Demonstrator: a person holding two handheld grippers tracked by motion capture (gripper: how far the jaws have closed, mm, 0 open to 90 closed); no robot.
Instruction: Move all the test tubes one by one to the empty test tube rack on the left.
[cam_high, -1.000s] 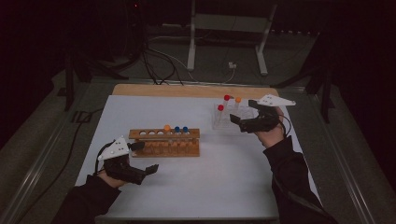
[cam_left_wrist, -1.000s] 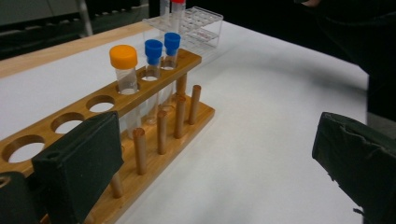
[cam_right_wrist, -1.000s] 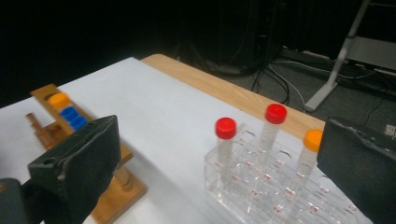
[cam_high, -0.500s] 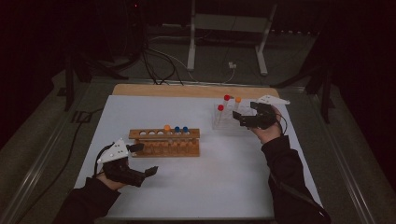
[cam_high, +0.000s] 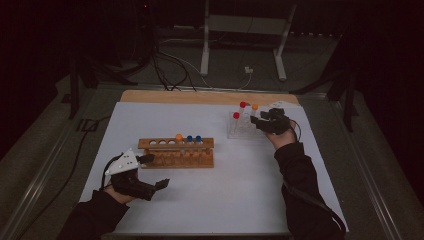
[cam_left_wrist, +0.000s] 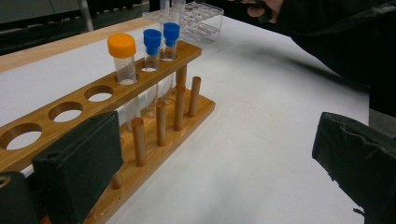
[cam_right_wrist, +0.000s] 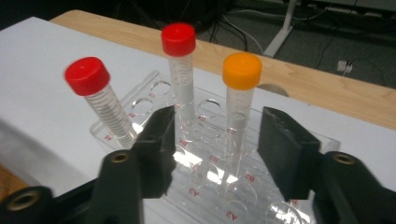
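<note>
Right gripper (cam_right_wrist: 215, 140) had just been closing around the orange-capped tube (cam_right_wrist: 240, 100) in the clear rack (cam_right_wrist: 299, 135), pads not touching; left gripper (cam_high: 152, 171) sat open.

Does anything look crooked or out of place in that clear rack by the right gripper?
One red-capped tube leans sharply sideways in the clear rack, while the other red-capped tube and the orange-capped tube stand upright. Nothing looks spilled or broken.
</note>
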